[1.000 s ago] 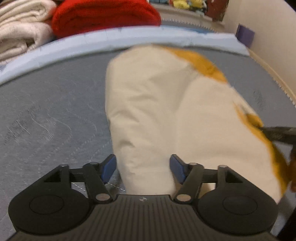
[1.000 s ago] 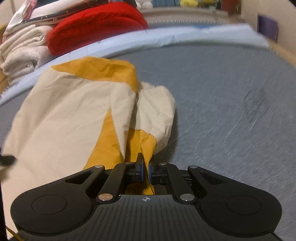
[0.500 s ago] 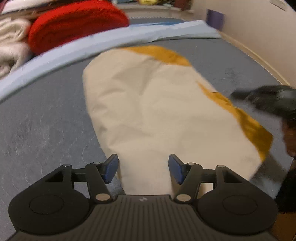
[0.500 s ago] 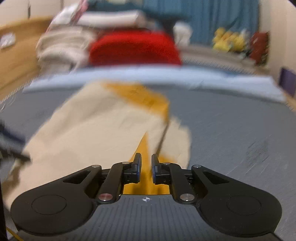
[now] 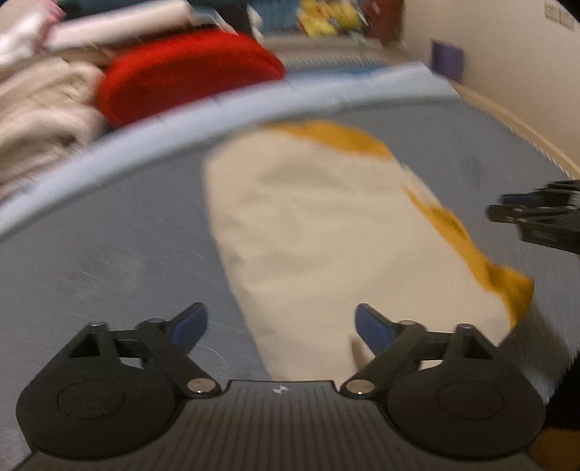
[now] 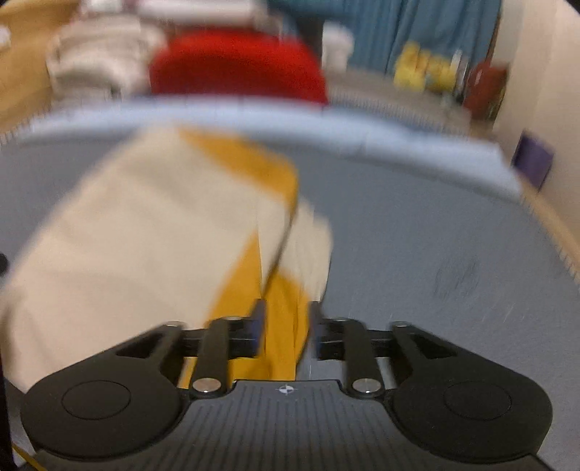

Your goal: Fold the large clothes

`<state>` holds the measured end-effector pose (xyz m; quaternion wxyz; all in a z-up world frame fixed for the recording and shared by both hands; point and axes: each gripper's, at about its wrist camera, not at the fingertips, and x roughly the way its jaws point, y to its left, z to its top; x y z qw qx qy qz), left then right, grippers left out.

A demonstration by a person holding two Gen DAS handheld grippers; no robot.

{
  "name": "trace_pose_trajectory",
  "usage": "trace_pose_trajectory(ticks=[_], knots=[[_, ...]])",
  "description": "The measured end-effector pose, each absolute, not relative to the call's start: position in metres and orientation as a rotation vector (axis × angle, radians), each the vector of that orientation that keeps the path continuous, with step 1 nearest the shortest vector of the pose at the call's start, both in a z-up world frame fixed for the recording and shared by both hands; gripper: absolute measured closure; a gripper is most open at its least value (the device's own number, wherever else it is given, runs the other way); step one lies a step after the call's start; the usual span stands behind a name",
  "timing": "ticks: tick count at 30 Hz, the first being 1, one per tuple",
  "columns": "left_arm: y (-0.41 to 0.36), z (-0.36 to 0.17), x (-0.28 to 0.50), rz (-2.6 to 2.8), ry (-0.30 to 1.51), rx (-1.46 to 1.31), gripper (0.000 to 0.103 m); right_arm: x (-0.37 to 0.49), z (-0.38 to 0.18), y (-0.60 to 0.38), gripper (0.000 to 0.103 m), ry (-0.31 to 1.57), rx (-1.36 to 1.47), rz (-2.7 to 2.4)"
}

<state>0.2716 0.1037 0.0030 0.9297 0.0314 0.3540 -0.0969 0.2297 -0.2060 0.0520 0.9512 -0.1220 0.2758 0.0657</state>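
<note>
The garment (image 5: 326,224) is lying on the bed (image 5: 108,253), its long axis running away from both grippers. Left gripper (image 5: 281,324) is gaping wide, holding nothing, near end between its fingers. Right gripper (image 6: 286,326) is part-open around the orange edge, gripping nothing.

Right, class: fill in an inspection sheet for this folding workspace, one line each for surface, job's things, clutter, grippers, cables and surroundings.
Surface: grey quilted mat with a pale blue edge at the far side.
Job's things: cream and mustard garment lying folded on the mat.
Clutter: red bundle and cream blankets stacked beyond the blue edge.
Grippers: left gripper open wide over the garment's near end; right gripper partly open, mustard cloth between its fingers, grip unclear through blur.
Cables: nothing seen.
Surroundings: blue curtain, yellow items, purple object by the wall.
</note>
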Motion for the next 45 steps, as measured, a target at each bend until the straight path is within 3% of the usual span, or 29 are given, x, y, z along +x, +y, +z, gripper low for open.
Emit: trace_pose_trajectory(ticks=[1,3,7,11,19,21,33,45], knots=[[0.106,0.015,0.260,-0.163,0.691,0.052,0.001,0.214,0.066,-0.204,0.045,0.494,-0.247,0.130],[0.112,0.039,0.234,-0.092,0.615,0.014,0.000,0.183,0.090,-0.205,0.033,0.382,-0.224,0.126],[0.114,0.073,0.163,-0.005,0.495,-0.053,0.000,0.111,0.125,-0.213,0.013,0.224,-0.156,0.131],[0.102,0.086,0.095,0.015,0.445,-0.087,0.000,0.047,0.127,-0.223,0.002,0.151,-0.113,0.117],[0.058,0.034,0.022,0.092,0.567,-0.143,0.000,-0.020,0.090,-0.222,0.001,0.327,-0.061,0.074],[0.053,0.026,0.025,0.059,0.632,-0.157,0.000,-0.028,0.079,-0.219,0.001,0.385,-0.061,0.071],[0.053,0.012,0.052,0.099,0.618,-0.162,0.000,0.003,0.055,-0.208,0.001,0.456,-0.052,0.051],[0.044,0.000,0.065,0.073,0.616,-0.145,0.000,0.004,0.052,-0.194,0.001,0.443,-0.098,0.094]])
